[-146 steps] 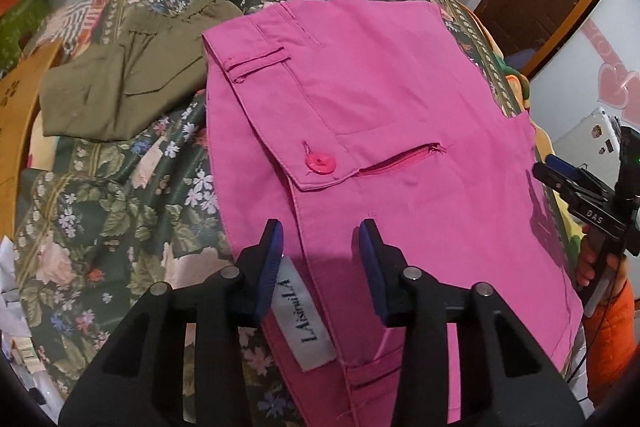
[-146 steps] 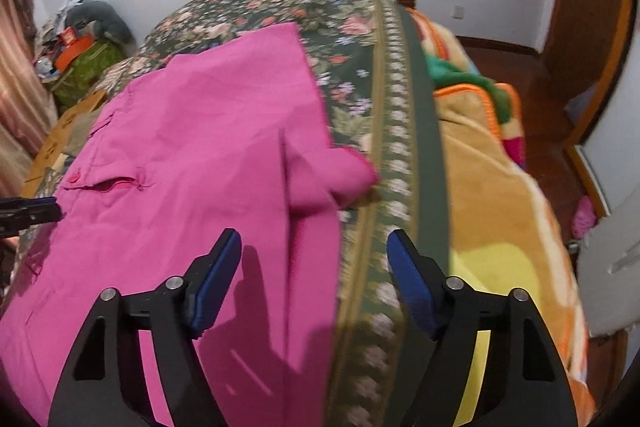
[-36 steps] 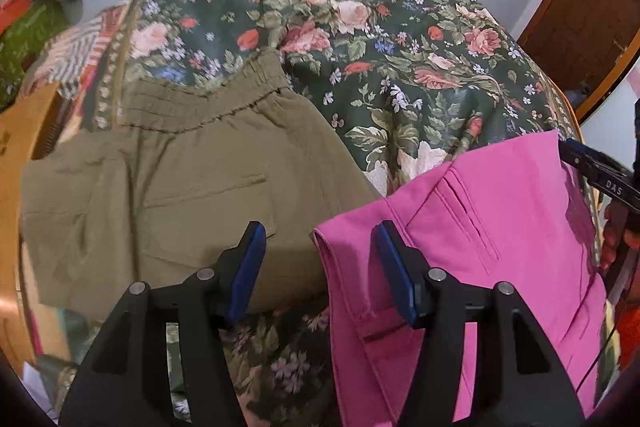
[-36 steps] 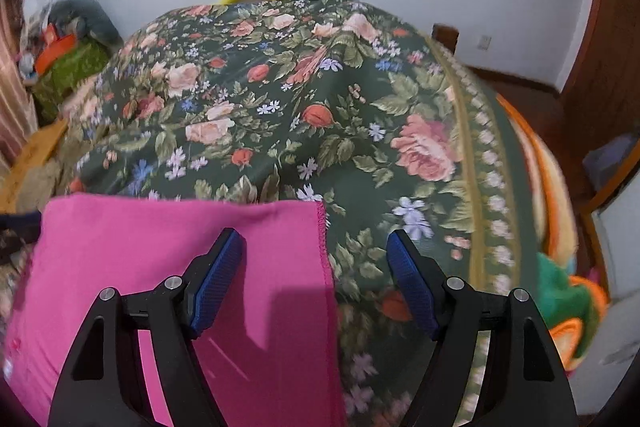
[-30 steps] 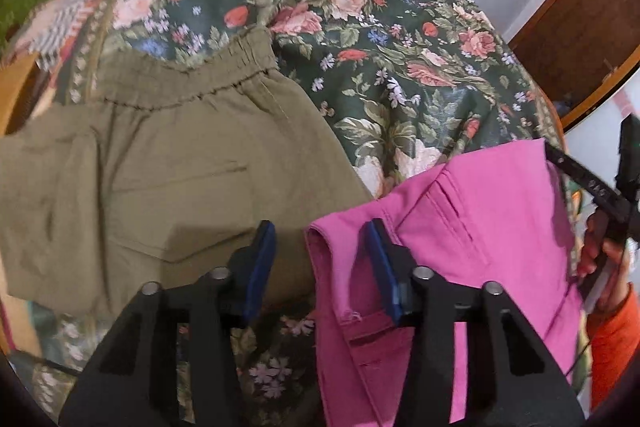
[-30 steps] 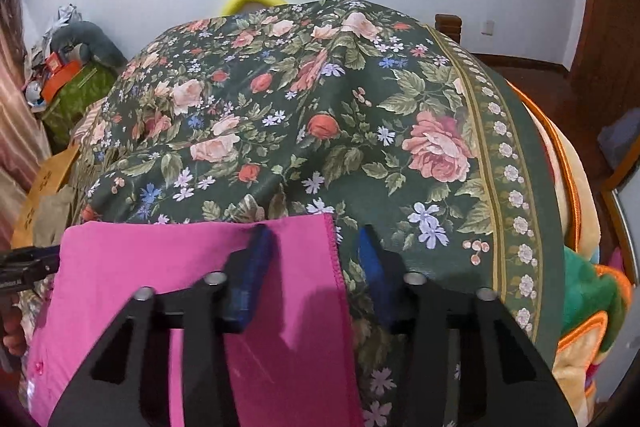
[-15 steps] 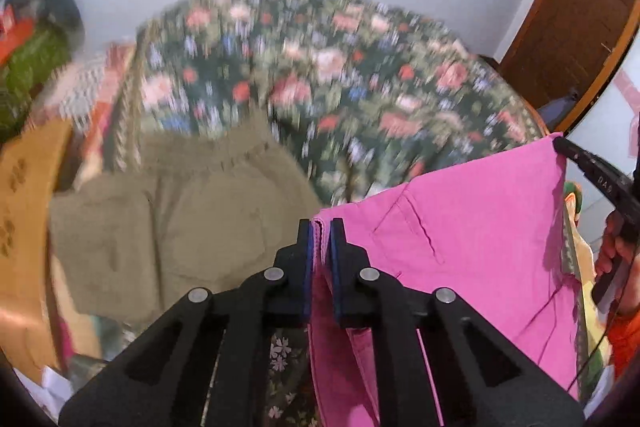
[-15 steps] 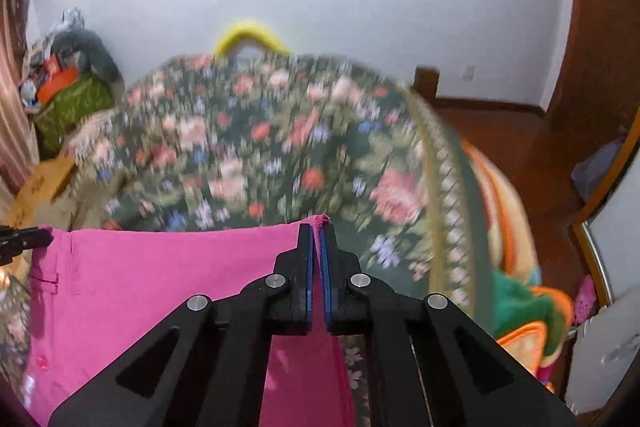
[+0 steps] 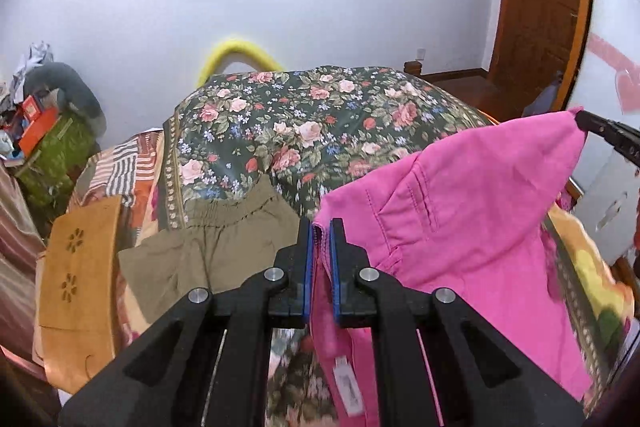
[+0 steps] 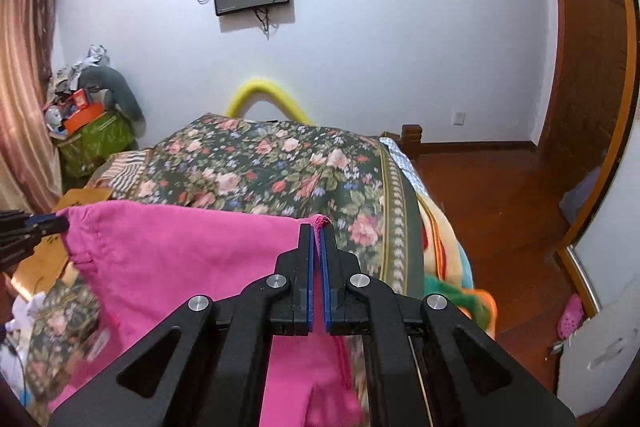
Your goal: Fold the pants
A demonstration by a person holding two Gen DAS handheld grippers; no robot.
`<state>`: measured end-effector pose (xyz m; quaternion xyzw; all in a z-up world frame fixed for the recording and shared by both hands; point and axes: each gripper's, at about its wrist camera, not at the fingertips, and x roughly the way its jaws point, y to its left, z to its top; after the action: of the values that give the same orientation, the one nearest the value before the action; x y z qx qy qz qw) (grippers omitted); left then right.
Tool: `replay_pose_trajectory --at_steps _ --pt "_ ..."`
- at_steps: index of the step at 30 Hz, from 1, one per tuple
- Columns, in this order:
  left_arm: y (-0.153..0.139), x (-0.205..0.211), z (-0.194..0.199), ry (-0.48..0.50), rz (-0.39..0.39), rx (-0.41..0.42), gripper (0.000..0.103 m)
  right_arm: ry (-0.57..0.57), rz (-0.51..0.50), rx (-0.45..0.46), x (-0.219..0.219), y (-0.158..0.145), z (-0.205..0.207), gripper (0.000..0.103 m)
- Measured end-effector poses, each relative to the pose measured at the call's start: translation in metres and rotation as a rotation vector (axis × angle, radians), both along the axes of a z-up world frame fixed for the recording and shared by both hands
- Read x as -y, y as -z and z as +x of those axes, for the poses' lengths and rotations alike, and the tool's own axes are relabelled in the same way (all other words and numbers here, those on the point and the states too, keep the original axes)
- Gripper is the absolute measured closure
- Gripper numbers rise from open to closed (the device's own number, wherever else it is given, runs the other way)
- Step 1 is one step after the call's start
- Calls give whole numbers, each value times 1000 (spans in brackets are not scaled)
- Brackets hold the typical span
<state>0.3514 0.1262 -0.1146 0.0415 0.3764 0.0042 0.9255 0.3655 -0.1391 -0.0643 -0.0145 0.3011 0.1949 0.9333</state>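
The pink pants [image 9: 460,211] hang in the air above the bed, stretched between my two grippers. My left gripper [image 9: 320,227] is shut on their left upper corner. My right gripper [image 10: 318,229] is shut on the right upper corner; it also shows at the right edge of the left wrist view [image 9: 600,131]. In the right wrist view the pink pants [image 10: 180,259] span to the left gripper [image 10: 40,225] at the far left. A white label [image 9: 348,385] hangs on the underside.
The bed has a dark floral cover [image 9: 304,123]. Folded olive pants [image 9: 208,251] lie on its left side beside a tan board [image 9: 78,267]. Striped and orange blankets [image 10: 444,239] lie at the bed's right edge. Cluttered boxes [image 10: 88,131] stand at the left wall; wooden floor [image 10: 500,195] is at the right.
Both grippers closed on the pink pants' upper corners, then lifted them off the bed. The views now tilt up toward the wall and screens.
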Motion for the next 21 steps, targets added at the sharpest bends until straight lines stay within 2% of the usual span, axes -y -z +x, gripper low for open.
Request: replay_pose_trajectory --at_steps 5,9,15,19,21 --pt "10 5 -45 5 27 -12 95 -36 3 -30 13 10 -48 101" --pt "30 11 -84 17 49 -37 96 -69 -21 -59 16 24 -83 101" --pt "73 20 -129 38 38 -137 96 -96 -83 -159 18 69 -128 100" --pt "104 19 -148 33 14 -218 96 -70 -126 -200 23 95 -149 100" --pt "110 19 -156 31 20 -233 95 -48 -134 -226 26 104 -149 100"
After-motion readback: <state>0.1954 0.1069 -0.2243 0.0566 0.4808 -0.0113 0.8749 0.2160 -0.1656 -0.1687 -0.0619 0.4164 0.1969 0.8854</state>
